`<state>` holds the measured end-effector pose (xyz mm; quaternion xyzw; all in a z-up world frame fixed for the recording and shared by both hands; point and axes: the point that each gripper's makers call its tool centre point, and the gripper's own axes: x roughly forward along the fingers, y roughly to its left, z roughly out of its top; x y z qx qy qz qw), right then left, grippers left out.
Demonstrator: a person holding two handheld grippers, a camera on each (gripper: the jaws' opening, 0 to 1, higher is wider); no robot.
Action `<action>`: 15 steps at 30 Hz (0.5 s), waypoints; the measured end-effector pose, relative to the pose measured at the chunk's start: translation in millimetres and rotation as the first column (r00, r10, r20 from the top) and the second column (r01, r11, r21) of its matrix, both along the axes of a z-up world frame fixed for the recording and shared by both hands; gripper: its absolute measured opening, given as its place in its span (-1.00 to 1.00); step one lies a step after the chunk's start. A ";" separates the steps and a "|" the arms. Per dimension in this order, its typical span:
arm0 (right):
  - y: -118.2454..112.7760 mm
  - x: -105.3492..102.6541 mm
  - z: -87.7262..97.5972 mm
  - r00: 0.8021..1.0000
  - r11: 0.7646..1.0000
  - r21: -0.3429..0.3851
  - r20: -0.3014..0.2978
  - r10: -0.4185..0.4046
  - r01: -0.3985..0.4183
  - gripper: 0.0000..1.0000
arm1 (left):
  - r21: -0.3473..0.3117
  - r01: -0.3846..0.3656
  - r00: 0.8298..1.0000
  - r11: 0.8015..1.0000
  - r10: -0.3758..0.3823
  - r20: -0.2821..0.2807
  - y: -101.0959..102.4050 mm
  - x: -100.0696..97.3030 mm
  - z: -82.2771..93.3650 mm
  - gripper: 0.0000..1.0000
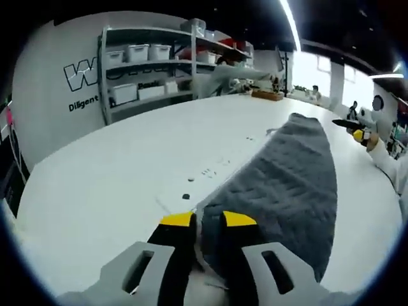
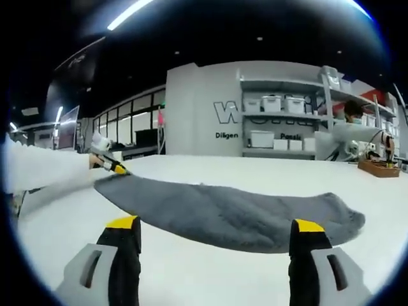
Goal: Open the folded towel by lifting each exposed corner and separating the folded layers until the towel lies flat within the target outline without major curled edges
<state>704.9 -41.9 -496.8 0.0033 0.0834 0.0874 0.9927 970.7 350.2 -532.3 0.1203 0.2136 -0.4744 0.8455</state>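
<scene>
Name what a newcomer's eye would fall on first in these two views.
A fluffy dark grey towel lies spread across the white table. The left gripper, yellow-tipped, is closed on its near edge; the right gripper stands wide open before it. Shelves of white bins stand behind.

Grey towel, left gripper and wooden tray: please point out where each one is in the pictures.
grey towel [image 2: 236, 213]: right gripper view, middle of its top surface.
left gripper [image 1: 208, 223]: left gripper view, midway between its yellow fingertips.
wooden tray [image 2: 380, 167]: right gripper view, its front wall.
</scene>
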 end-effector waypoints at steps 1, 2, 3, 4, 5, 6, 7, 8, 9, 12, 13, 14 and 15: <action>-0.1 0.0 -0.2 1.000 1.000 0.001 -0.001 0.000 0.000 0.94 | -0.007 0.019 1.000 1.000 -0.019 0.003 -1.9 -3.4 1.2 -0.95; -0.1 0.0 -0.3 1.000 1.000 0.002 -0.001 -0.001 0.001 0.94 | -0.009 0.019 1.000 1.000 -0.019 0.003 -2.2 -4.5 1.5 -0.95; 0.2 -0.1 -0.4 1.000 1.000 0.006 -0.001 0.001 -0.001 0.93 | -0.010 0.023 1.000 1.000 -0.023 0.006 -3.8 -7.5 2.4 -0.95; 0.6 0.0 -0.3 1.000 1.000 0.007 -0.001 0.003 -0.003 0.93 | -0.010 0.037 0.999 0.999 -0.037 0.008 -5.8 -11.5 3.5 -0.96; 0.9 0.0 -0.1 1.000 1.000 0.007 0.000 0.004 -0.004 0.93 | -0.014 0.048 0.999 0.999 -0.048 0.011 -7.4 -14.6 5.0 -0.96; 1.4 0.1 -0.3 1.000 1.000 0.004 -0.001 0.005 -0.005 0.93 | -0.019 0.058 0.998 0.998 -0.057 0.015 -9.4 -18.3 6.9 -0.96; 1.7 0.0 -0.6 1.000 1.000 0.003 -0.002 0.006 -0.006 0.93 | -0.023 0.071 0.997 0.997 -0.071 0.019 -11.9 -23.0 8.5 -0.96; 2.1 0.1 -0.8 1.000 1.000 0.003 -0.002 0.007 -0.007 0.93 | -0.022 0.087 0.996 0.996 -0.086 0.021 -14.4 -28.3 9.4 -0.96; 2.6 0.1 -1.1 1.000 1.000 0.006 -0.004 0.008 -0.008 0.93 | -0.018 0.103 0.995 0.995 -0.102 0.022 -16.5 -33.3 9.9 -0.96; 2.2 0.2 -1.6 1.000 1.000 0.006 -0.005 0.007 -0.007 0.93 | -0.019 0.157 0.987 0.987 -0.156 0.032 -23.5 -52.7 13.5 -0.96; 1.8 0.1 -1.7 1.000 1.000 0.005 -0.005 0.006 -0.006 0.93 | -0.022 0.171 0.985 0.985 -0.170 0.033 -25.2 -60.0 14.7 -0.96; 1.5 0.1 -1.7 1.000 1.000 0.004 -0.005 0.005 -0.005 0.92 | -0.024 0.187 0.982 0.982 -0.186 0.037 -26.7 -67.6 15.7 -0.96; 1.4 0.0 -1.6 1.000 1.000 0.004 -0.005 0.004 -0.004 0.92 | -0.026 0.197 0.980 0.980 -0.195 0.039 -27.5 -72.9 16.2 -0.96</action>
